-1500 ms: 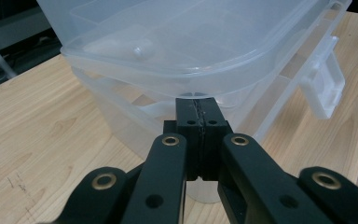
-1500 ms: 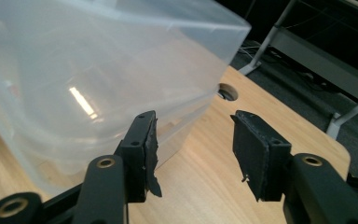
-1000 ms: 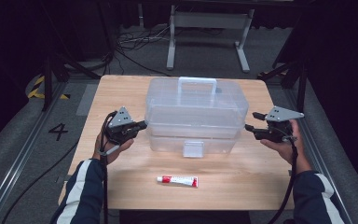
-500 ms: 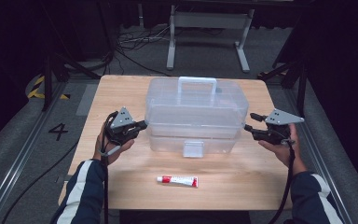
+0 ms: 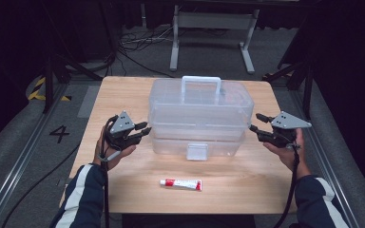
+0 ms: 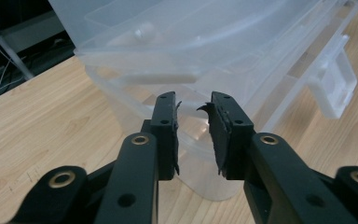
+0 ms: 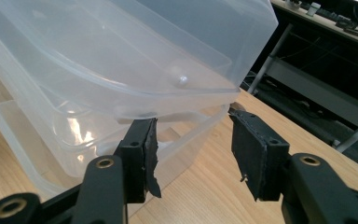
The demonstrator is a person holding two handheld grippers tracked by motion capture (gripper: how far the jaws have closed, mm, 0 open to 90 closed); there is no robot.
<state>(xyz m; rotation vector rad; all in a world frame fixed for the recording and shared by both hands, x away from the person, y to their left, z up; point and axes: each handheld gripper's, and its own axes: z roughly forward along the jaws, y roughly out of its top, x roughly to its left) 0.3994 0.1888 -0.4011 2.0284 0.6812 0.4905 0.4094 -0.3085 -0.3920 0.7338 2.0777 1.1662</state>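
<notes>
High view: clear box (image 5: 199, 116) lengthwise across table, latch toward person, between left gripper (image 5: 144, 129) and right gripper (image 5: 255, 122), both parted, empty.

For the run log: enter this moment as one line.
left gripper: opening, empty | right gripper: closing, empty | clear box: between them, latched

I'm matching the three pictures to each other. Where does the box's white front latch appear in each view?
High view: white latch at the centre, low on the front of the clear box.
Left gripper view: latch at the right edge, on the box.
Right gripper view: I can't find the latch on the box there.
Shared landmark: the wooden table.
</notes>
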